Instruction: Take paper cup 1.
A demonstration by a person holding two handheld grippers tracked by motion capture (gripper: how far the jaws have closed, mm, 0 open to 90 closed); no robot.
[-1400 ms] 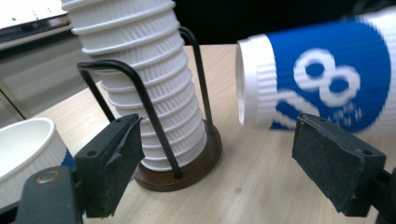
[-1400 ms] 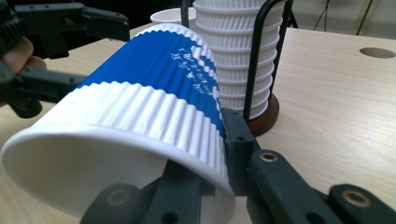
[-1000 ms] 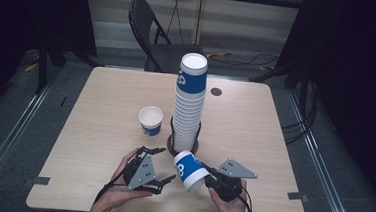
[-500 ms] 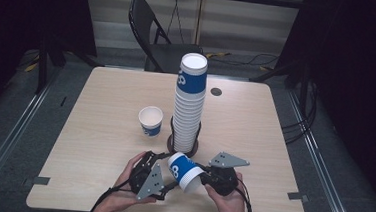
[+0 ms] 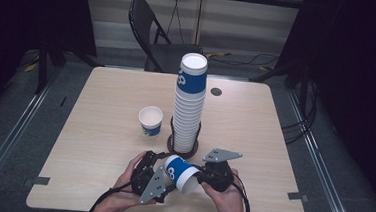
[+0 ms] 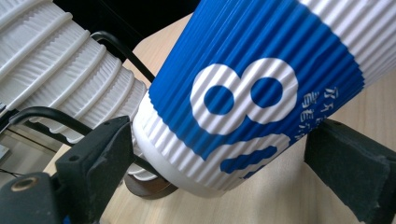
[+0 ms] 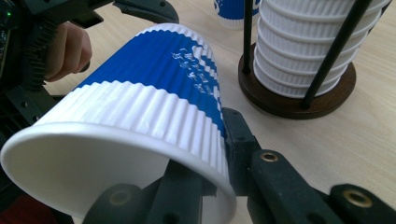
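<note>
From the high view, near the table's (image 5: 99,130) front edge, the right gripper (image 5: 206,180) pinches the rim wall of a blue-and-white cup (image 5: 181,173) lying tilted, while the left gripper (image 5: 163,177) flanks its base. Just behind rises a tall cup stack (image 5: 188,106) in a wire holder; a single cup (image 5: 151,121) stands left of it, a folding chair (image 5: 151,33) beyond in a dark room.

Along the left gripper view, the jaws have just been opening and stand spread either side of the cup (image 6: 252,93), clear of it; the stack (image 6: 60,79) is cut off at left.

Along the right gripper view, one jaw sits inside the cup (image 7: 140,121), one outside, clamped; the holder's wooden base (image 7: 303,98) lies right.
</note>
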